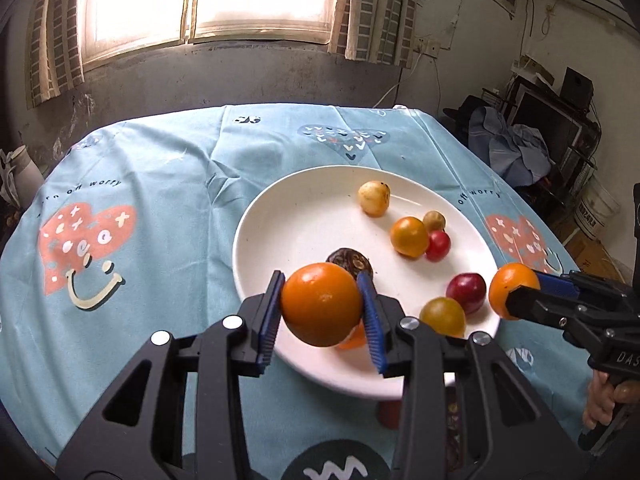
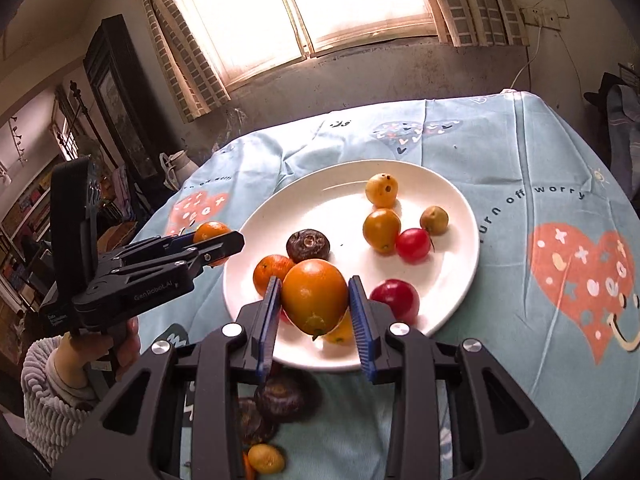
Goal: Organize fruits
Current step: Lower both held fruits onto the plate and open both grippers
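My left gripper (image 1: pixel 320 284) is shut on a round orange (image 1: pixel 322 308), held above the near rim of a white plate (image 1: pixel 256 216). My right gripper (image 2: pixel 314 286) is shut on a second, more oval orange (image 2: pixel 314 300), also above the plate's (image 2: pixel 460 208) near edge. Each gripper shows in the other's view with its fruit: the right gripper (image 1: pixel 520 294) at the plate's right, the left gripper (image 2: pixel 218 240) at its left. Several small fruits lie on the plate, among them a yellow one (image 2: pixel 382 190), a red one (image 2: pixel 414 245), a dark chestnut-like one (image 2: pixel 308 245) and a small orange (image 2: pixel 272 272).
A light blue printed cloth (image 2: pixel 540 152) covers the round table. Dark round fruits (image 2: pixel 280 398) and a small yellow fruit (image 2: pixel 266 458) lie on the cloth just before the plate. A white jug (image 2: pixel 176 164) stands past the table's far left edge. A person's hand (image 2: pixel 120 344) holds the left gripper's handle.
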`<state>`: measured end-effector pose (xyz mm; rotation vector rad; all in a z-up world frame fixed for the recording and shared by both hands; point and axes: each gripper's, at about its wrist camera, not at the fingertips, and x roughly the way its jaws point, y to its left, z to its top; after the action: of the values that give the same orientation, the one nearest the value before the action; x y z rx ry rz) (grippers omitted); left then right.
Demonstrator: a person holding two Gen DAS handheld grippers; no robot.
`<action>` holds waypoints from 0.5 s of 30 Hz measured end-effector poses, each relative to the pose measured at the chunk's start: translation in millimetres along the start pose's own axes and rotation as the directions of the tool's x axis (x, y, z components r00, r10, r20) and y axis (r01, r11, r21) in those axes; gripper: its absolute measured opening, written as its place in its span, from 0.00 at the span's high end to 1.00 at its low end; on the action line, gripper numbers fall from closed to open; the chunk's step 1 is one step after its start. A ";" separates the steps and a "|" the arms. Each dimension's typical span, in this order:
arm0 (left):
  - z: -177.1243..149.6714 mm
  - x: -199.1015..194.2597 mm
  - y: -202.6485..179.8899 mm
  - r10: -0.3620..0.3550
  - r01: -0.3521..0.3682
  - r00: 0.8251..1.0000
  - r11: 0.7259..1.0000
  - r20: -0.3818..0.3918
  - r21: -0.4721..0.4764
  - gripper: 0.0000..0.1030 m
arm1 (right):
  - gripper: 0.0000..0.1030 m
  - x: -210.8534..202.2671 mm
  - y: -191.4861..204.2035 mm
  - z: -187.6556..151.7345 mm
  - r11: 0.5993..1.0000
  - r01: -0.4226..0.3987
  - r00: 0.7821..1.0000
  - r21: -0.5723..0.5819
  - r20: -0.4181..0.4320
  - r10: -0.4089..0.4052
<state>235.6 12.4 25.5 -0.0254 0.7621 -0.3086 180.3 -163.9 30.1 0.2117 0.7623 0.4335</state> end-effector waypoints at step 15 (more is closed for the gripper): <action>-7.2 -3.8 4.5 -0.005 0.005 1.000 1.000 0.027 -0.004 0.30 | 0.40 0.2 -5.9 3.2 1.000 0.009 0.997 0.019 0.083 -0.011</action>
<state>229.2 18.4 22.2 -0.0358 0.7360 -0.3109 184.4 -169.1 30.3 0.2415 0.6858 0.4061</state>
